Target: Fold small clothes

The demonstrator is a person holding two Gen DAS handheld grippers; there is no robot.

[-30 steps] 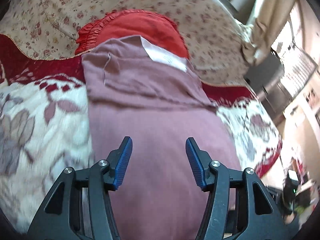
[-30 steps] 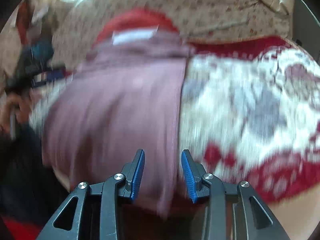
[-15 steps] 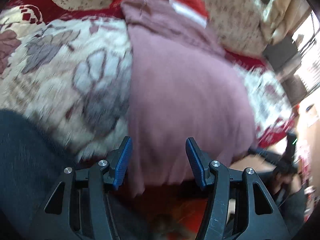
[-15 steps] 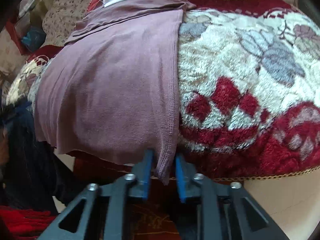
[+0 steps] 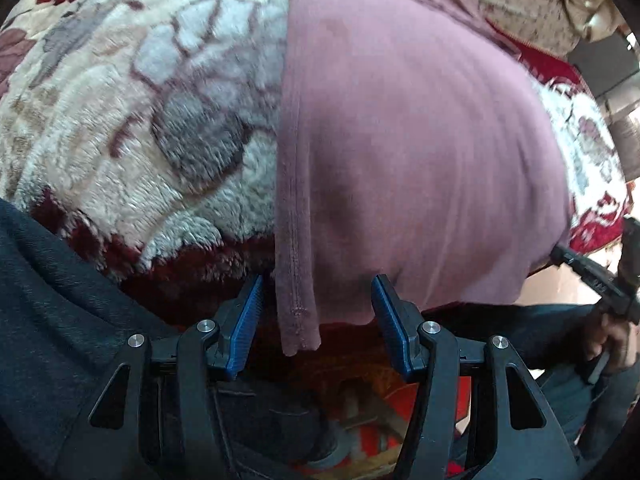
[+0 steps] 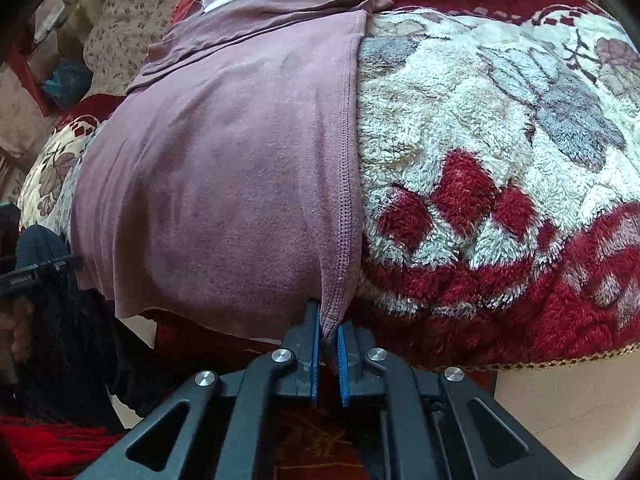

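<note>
Step in hand: securing the hem corners of the mauve garment (image 6: 224, 184), which lies flat on the plush floral blanket (image 6: 500, 128), hem overhanging its near edge. The right hand-held gripper (image 6: 328, 344) is clamped on the stitched side-seam corner. The left hand-held gripper (image 5: 316, 320) is spread wide around the opposite seam corner; next it likely must close there. The fabric is a thin, soft knit.

My right claw (image 6: 329, 354) was wide open a second ago, and now I have squeezed it tight on the bottom corner of the purple cloth (image 6: 224, 184), right at the stitched edge. My left claw (image 5: 316, 326) has moved down from the middle of the cloth to its other bottom corner, and that corner now hangs between my open blue fingers (image 5: 245, 326). The red pillow has slid out of my left view.
</note>
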